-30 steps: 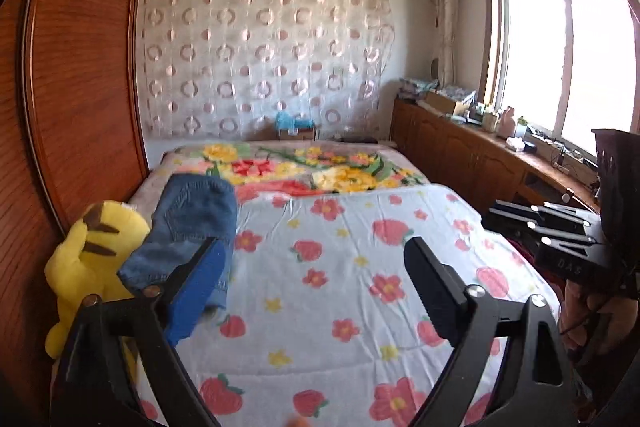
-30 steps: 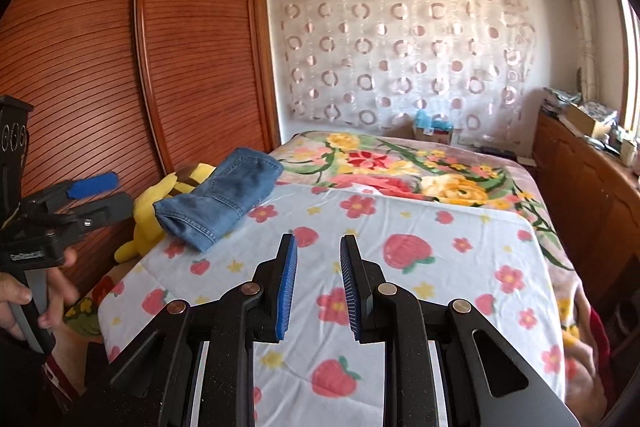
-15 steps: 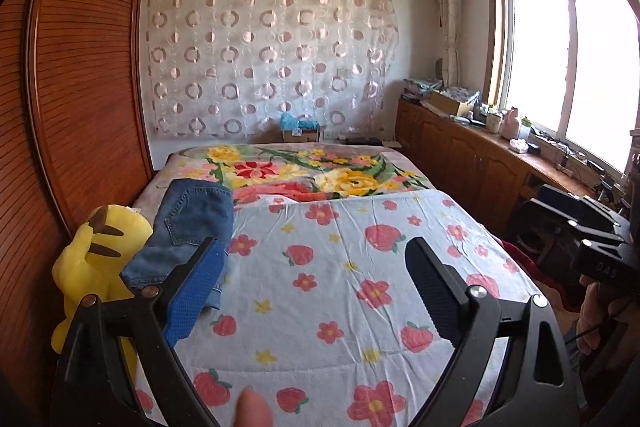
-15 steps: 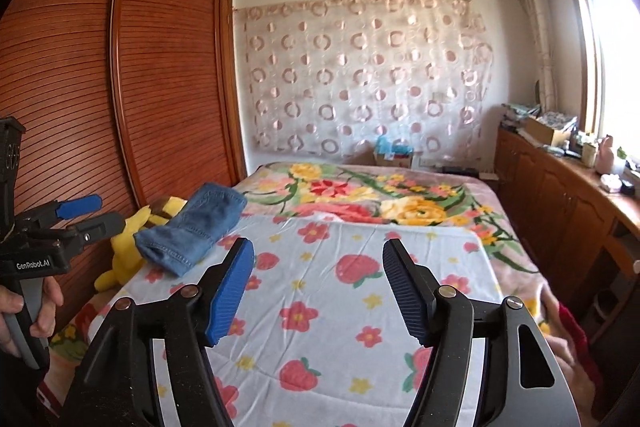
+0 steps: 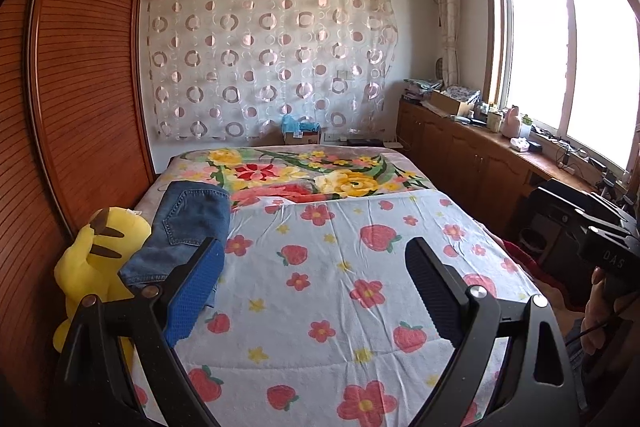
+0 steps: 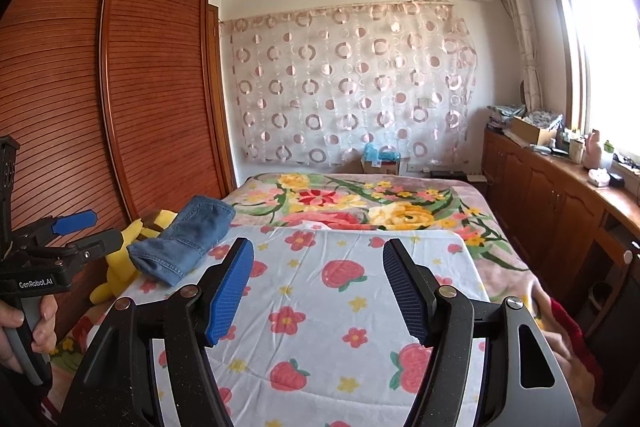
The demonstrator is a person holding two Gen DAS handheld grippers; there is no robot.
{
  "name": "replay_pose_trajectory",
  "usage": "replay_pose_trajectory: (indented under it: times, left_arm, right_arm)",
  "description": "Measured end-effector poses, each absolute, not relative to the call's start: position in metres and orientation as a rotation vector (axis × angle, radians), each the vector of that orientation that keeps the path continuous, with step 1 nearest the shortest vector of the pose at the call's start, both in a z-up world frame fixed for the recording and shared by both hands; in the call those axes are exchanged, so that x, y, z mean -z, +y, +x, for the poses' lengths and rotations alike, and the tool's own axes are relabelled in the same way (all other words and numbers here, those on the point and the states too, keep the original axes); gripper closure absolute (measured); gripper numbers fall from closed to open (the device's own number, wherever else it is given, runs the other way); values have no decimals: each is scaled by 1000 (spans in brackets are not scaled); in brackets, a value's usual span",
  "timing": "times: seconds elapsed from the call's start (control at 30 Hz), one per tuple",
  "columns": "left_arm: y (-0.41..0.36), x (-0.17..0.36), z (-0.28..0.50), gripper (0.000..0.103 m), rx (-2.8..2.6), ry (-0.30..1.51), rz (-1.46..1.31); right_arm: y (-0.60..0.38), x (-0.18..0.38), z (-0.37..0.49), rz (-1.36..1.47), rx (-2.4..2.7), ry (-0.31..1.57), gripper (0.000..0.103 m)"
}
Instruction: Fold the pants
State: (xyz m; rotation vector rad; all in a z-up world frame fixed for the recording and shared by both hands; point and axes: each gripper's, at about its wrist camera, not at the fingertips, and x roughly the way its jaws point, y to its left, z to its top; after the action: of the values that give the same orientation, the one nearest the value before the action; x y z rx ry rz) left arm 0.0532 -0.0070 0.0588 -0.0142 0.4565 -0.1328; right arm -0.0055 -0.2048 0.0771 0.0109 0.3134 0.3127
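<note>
Folded blue denim pants (image 5: 182,227) lie at the left edge of the bed, next to a yellow plush toy; they also show in the right wrist view (image 6: 188,237). My left gripper (image 5: 312,291) is open and empty, held above the strawberry blanket, with the pants just beyond its left finger. My right gripper (image 6: 320,287) is open and empty, above the blanket and well to the right of the pants. The left gripper's body also shows at the left of the right wrist view (image 6: 52,251).
A yellow plush toy (image 5: 96,263) sits between the pants and the wooden wardrobe (image 5: 72,99). The strawberry blanket (image 5: 340,287) covers the near bed, with a floral blanket (image 5: 312,175) behind it. Wooden cabinets (image 5: 472,155) with clutter run under the window at right.
My right gripper has opened from nearly shut to wide. Both grippers have pulled back and tilted up, so more of the room and ceiling shows. The pants have not moved.
</note>
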Motion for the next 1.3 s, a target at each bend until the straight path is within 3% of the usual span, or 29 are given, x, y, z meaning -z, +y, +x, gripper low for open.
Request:
replay_pose_trajectory:
  times: [1.3]
  left_arm:
    - [-9, -53, 47, 11, 125, 458, -14]
  right_arm:
    - [-212, -72, 6, 16, -318, 306, 34]
